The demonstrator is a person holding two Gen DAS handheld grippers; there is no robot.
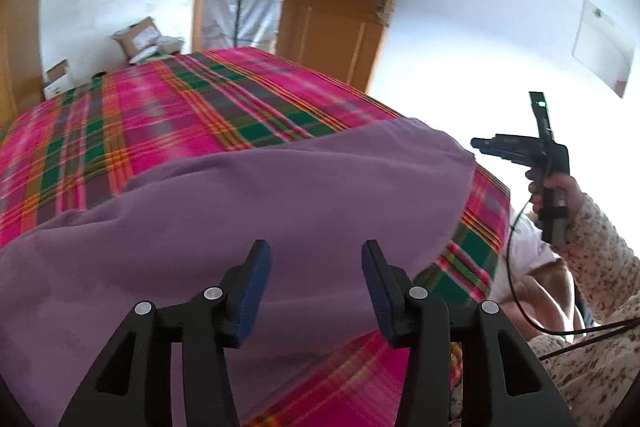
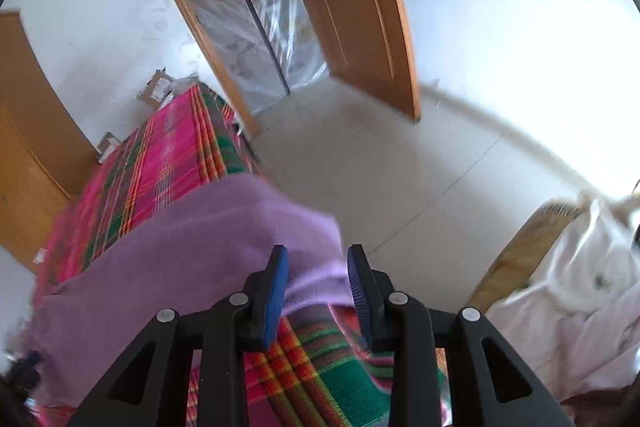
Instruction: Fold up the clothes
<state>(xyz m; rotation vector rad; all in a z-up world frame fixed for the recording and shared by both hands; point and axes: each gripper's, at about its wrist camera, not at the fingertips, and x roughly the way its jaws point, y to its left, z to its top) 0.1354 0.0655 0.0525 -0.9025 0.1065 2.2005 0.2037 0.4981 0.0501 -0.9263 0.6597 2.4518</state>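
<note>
A purple garment [image 1: 248,203] lies spread over a bed covered by a pink and green plaid blanket [image 1: 132,123]. My left gripper [image 1: 316,259] hovers over the garment's near part. Its blue pads [image 1: 252,291] stand apart, and only cloth lying flat shows in the gap. In the right wrist view the purple garment [image 2: 192,239] reaches the bed's right edge. My right gripper [image 2: 318,259] is above that corner, jaws apart, with the cloth's edge between them but not pinched. The left wrist view also shows the right gripper [image 1: 516,145] held by a hand in a floral sleeve [image 1: 600,255].
The plaid blanket [image 2: 168,155] ends at a drop to a pale tiled floor [image 2: 380,167]. An open wooden door [image 2: 352,11] and plastic-covered doorway stand beyond. Cardboard boxes [image 1: 140,37] sit past the bed's far end. White bedding [image 2: 572,287] lies at right.
</note>
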